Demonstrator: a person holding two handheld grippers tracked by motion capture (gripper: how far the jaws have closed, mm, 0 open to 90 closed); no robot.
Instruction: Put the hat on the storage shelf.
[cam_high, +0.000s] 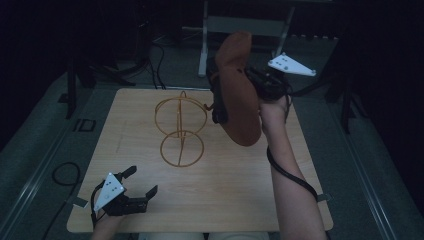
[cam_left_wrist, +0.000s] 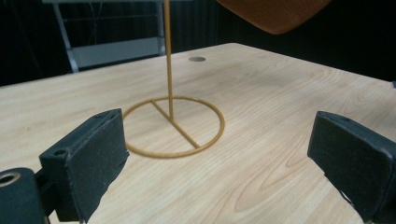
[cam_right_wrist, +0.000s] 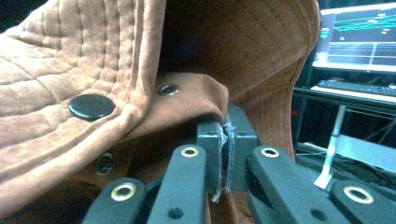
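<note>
Right gripper (cam_high: 250, 75) is clamped on the edge of one brown suede hat (cam_high: 239, 90), jaws pressed together on the fabric, and holds it raised beside and above the one wire hat stand (cam_high: 181, 131), presumably to lower it onto the stand's upper ring. Left gripper (cam_high: 142, 182), jaws wide apart and empty, rests low at the near edge of the wooden table (cam_high: 240, 190), facing the stand's base ring, probably ready to steady it.

Stand mid-table, hat aloft on my right

The wire stand (cam_high: 181, 131) sits on the table (cam_high: 240, 190); my right gripper (cam_high: 250, 80) holds the hat (cam_high: 240, 90) above, to its right.
</note>
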